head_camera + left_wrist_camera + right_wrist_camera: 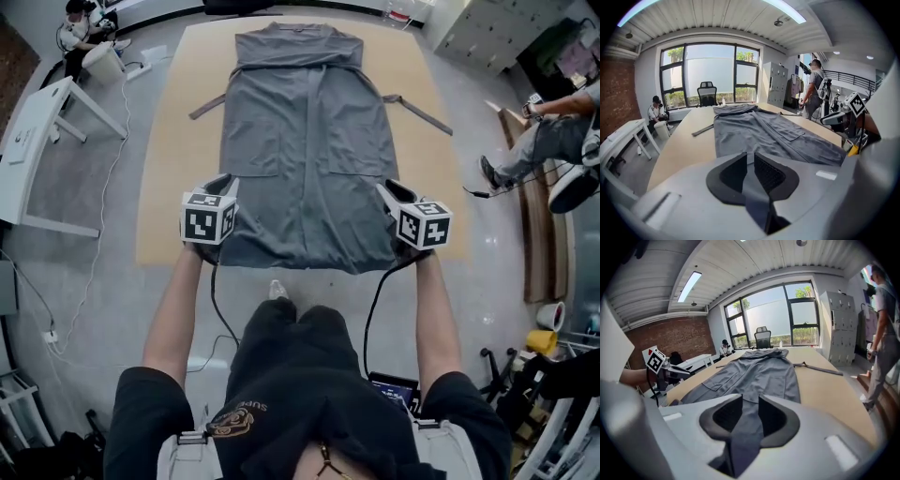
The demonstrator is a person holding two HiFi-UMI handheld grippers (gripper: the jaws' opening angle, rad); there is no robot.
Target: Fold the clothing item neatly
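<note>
A long grey garment (309, 141) with two pockets and belt ties lies flat on the tan table (178, 141), its collar at the far end. My left gripper (223, 187) is at the near left corner of the hem, and my right gripper (394, 197) is at the near right corner. In the left gripper view a fold of the grey fabric (752, 187) is pinched between the black pads of the left gripper (750, 161). In the right gripper view the right gripper (750, 406) is likewise shut on a strip of the hem (743, 437). The near hem hangs over the table's front edge.
A white desk (37, 122) stands left of the table, with a seated person (80, 28) beyond it. Another person sits at the right (553, 141). An office chair (707, 93) stands at the table's far end. A person (886, 333) stands to the right, near lockers.
</note>
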